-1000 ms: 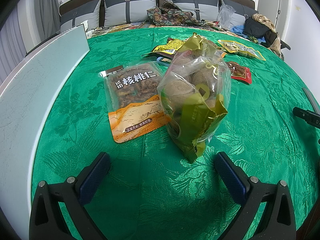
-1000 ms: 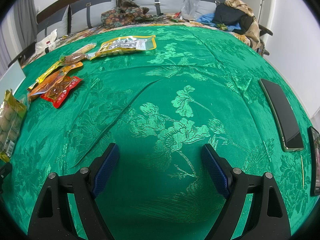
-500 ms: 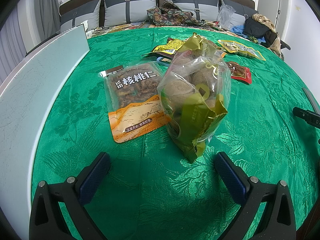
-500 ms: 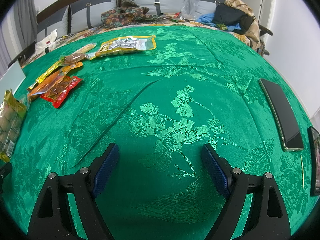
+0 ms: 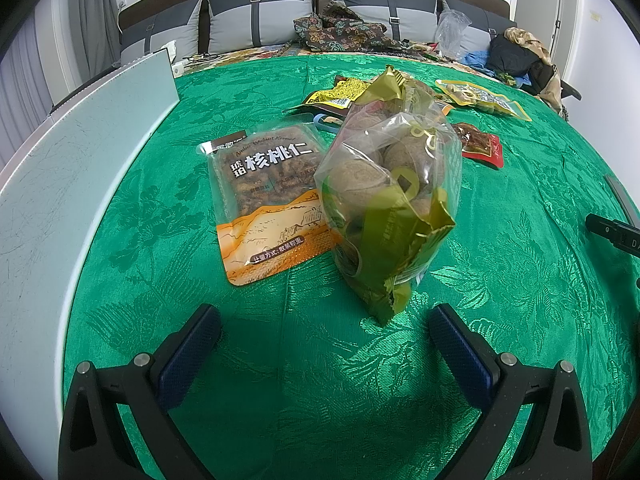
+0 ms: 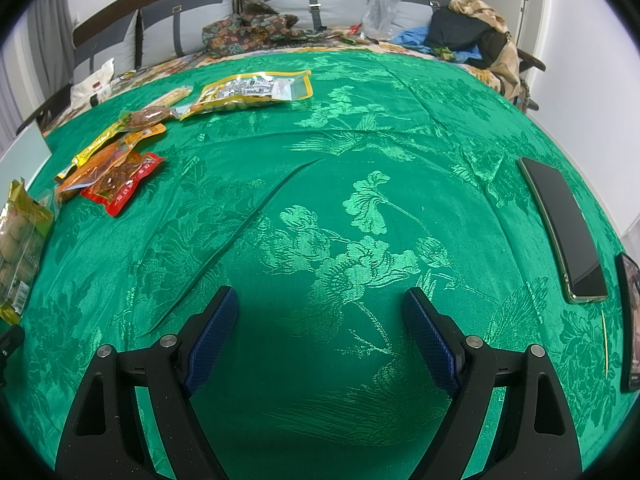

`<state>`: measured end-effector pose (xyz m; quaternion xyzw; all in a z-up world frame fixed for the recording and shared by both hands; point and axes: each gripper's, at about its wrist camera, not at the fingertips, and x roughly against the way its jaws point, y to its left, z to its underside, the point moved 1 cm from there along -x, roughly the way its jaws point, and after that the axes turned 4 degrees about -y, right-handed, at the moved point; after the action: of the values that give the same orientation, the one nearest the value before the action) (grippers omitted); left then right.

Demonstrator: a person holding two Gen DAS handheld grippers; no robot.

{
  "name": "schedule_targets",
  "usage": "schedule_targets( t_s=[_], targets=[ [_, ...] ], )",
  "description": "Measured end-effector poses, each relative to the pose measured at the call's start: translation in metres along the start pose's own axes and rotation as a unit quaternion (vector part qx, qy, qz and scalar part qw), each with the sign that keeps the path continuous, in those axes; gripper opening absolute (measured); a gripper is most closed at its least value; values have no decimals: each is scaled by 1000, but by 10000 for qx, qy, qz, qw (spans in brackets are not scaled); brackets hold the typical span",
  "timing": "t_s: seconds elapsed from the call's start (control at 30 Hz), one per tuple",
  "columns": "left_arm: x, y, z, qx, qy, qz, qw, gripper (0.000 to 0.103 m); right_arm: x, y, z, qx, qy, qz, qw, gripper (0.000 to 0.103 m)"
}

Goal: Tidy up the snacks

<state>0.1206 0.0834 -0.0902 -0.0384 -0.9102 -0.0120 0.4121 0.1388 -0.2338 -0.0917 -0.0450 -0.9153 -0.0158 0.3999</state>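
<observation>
Nothing has changed over the last second: my left tool (image 5: pixel 324 338) stays spread and empty, the green bag (image 5: pixel 390 200) at 12 o'clock, the walnut pack (image 5: pixel 270 200) at 11. My right tool (image 6: pixel 318 326) stays apart over bare desk (image 6: pixel 360 140). Sorting hasn't started.

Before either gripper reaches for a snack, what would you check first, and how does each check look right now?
1. Left gripper open and holding nothing: ok.
2. Right gripper open and holding nothing: ok.
3. Green bag of round snacks just ahead of the left gripper, nothing in between: ok.
4. Walnut packet free to lift: not ok, the green bag overlaps its right edge.
5. Phone clear of the right gripper: ok.
6. Where the snacks should go: cannot tell.
</observation>
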Motion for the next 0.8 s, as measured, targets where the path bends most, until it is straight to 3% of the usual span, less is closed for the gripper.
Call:
schedule_targets(
  t_s=[0.53,0.7,0.8],
  targets=[
    [0,0,1,3,0,3,10000,103,0,0,0,-2,-1,0,10000,87],
    [10,2,5,-326,389,284,9983,103,0,0,0,-1,-1,1,10000,87],
    [23,10,11,-387,411,325,9979,103,0,0,0,-3,-1,1,10000,87]
  ],
)
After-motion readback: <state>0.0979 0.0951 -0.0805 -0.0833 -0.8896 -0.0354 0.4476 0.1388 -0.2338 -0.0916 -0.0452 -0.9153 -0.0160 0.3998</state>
